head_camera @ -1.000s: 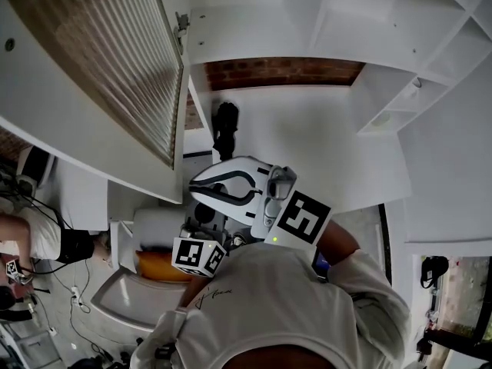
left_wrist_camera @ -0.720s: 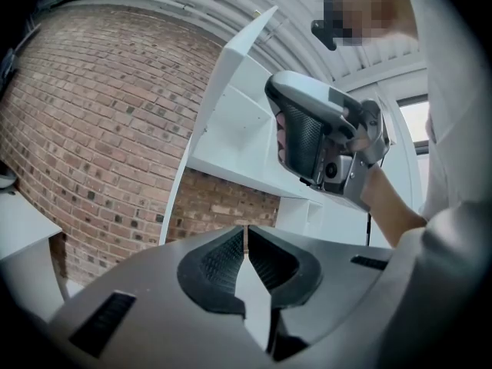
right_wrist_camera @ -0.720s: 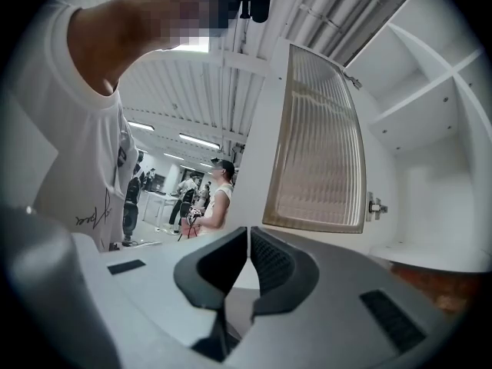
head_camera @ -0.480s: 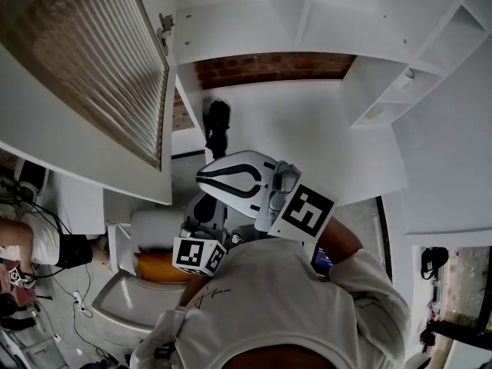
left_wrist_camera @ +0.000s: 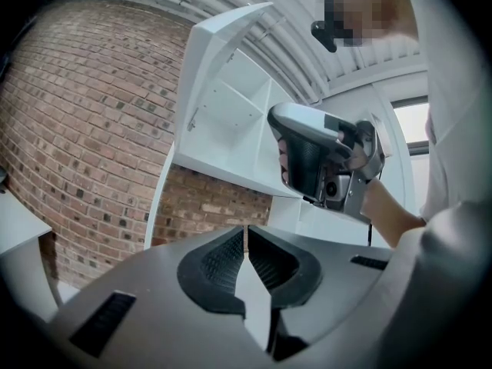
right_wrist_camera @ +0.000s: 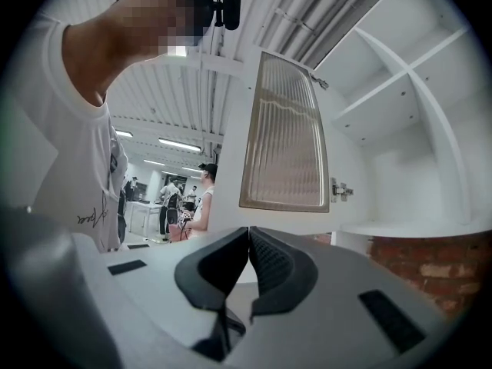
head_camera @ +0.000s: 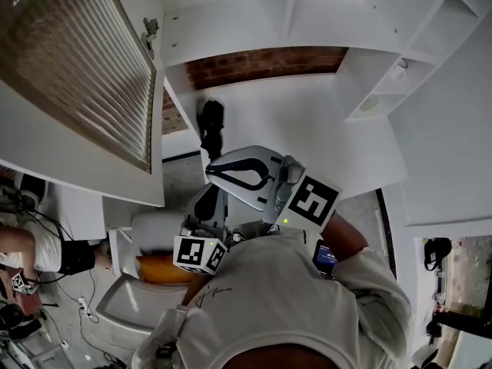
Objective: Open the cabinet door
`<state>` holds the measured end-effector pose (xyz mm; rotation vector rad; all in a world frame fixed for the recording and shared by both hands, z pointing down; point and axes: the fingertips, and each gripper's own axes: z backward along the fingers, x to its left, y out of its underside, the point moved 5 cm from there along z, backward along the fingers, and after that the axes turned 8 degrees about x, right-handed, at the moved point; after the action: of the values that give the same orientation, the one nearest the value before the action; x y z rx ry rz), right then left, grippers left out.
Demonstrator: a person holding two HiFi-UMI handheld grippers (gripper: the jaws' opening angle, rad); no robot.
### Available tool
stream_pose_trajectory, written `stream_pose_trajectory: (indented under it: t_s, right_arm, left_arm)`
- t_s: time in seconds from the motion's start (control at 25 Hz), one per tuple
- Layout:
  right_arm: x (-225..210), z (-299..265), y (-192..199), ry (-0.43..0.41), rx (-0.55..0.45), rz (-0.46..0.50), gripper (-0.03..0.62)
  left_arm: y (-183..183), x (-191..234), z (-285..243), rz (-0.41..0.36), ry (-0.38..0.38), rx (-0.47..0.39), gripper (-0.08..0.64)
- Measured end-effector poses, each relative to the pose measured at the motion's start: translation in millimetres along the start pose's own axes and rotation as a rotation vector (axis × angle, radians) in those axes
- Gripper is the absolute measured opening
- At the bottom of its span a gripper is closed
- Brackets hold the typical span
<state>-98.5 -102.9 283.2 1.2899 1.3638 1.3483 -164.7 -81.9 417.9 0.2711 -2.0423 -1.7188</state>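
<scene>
White cabinet overhead, its ribbed-glass door already swung wide at upper left, hinged edge toward the shelves. Right gripper is closed on nothing, held level, facing the door but well apart from it. Left gripper is closed and empty too. Likely little remains. Any further push should land on the white frame, not the glass, following the hinge's arc.

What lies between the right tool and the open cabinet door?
Nothing; in the right gripper view the stretch from the shut right tool to the cabinet door is bare.
</scene>
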Motion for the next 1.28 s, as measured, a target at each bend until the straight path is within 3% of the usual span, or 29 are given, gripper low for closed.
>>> stream_pose_trajectory:
  t_s: [0.52,1.28]
  right_arm:
    - [-10,21,30,0.085,0.060,-0.040,0.028]
    - [-15,53,90,0.190,0.153,-0.198,0.028]
  left_arm:
    - [2,-5,-2,0.006,0.009,0.000,0.028]
    - [11,-8,0,0.020,0.030,0.031,0.028]
